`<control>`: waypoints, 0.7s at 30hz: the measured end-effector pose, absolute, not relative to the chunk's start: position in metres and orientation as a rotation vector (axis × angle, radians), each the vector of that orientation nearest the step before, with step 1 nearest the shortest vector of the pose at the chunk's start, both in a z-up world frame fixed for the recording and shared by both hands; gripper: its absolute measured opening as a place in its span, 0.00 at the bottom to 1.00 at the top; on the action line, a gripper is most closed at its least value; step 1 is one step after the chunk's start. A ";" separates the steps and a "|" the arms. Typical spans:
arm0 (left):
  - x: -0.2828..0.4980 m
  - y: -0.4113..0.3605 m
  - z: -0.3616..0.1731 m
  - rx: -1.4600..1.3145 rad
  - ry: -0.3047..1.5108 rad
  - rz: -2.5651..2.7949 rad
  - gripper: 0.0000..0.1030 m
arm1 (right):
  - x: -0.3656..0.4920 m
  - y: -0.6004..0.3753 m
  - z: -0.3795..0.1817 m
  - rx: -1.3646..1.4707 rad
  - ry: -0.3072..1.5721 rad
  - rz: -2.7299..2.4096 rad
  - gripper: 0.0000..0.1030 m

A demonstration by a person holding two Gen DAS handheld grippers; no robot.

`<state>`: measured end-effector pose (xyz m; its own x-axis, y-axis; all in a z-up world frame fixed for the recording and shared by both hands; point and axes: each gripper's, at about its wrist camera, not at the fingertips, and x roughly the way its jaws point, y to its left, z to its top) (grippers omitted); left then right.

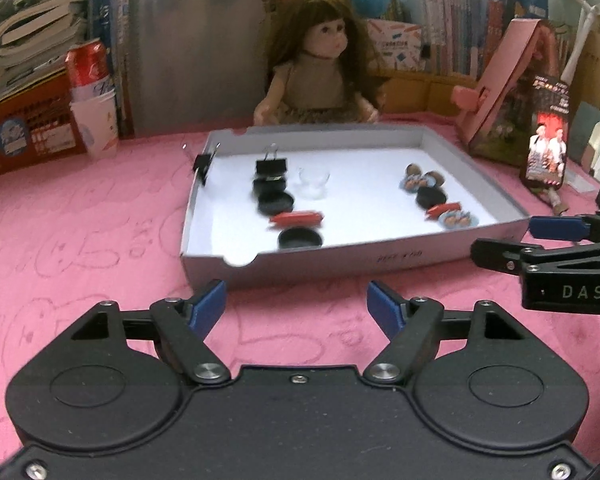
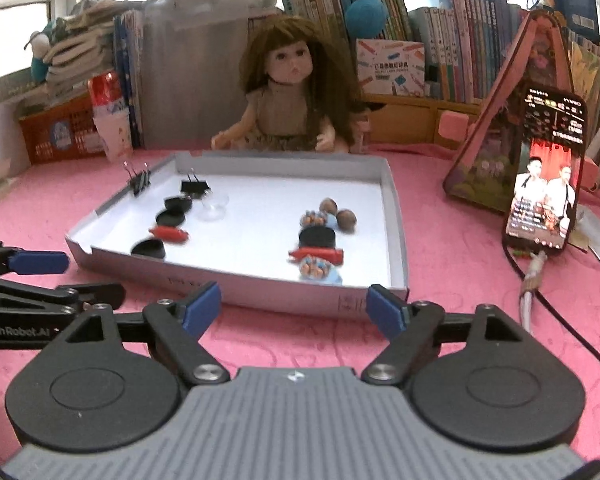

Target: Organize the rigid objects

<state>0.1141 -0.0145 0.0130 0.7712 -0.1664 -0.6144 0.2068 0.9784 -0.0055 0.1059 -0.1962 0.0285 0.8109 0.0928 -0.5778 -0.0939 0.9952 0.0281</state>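
Note:
A white shallow box (image 1: 404,258) (image 2: 280,290) lies on the pink cloth. Its left side holds a black binder clip (image 1: 271,167) (image 2: 195,188), black round lids (image 1: 275,202) (image 2: 173,218), a red piece (image 1: 297,218) (image 2: 169,234) and a clear small cup (image 1: 314,182) (image 2: 215,205). Its right side holds brown nuts (image 2: 346,220), a black lid (image 1: 431,197) (image 2: 317,237), a red piece (image 2: 317,255) and blue patterned pieces (image 1: 458,220) (image 2: 320,271). Another clip (image 1: 204,164) (image 2: 139,184) grips the box's left wall. My left gripper (image 1: 296,306) and right gripper (image 2: 294,306) are open and empty, just before the box's near wall.
A doll (image 1: 320,76) (image 2: 288,92) sits behind the box. A phone (image 1: 546,140) (image 2: 546,172) leans on a pink house-shaped stand (image 2: 512,120) at right, with a cable (image 2: 532,280). A red can on a paper cup (image 1: 92,100) and books stand at back left.

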 end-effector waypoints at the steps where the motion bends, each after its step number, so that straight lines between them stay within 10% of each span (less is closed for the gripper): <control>1: 0.114 -0.014 0.010 0.067 0.662 -0.193 0.74 | 0.106 -0.196 0.026 -0.002 0.623 0.096 0.86; 21: 0.128 -0.003 -0.013 0.037 0.683 -0.140 0.99 | 0.113 -0.186 -0.003 -0.032 0.716 0.049 1.00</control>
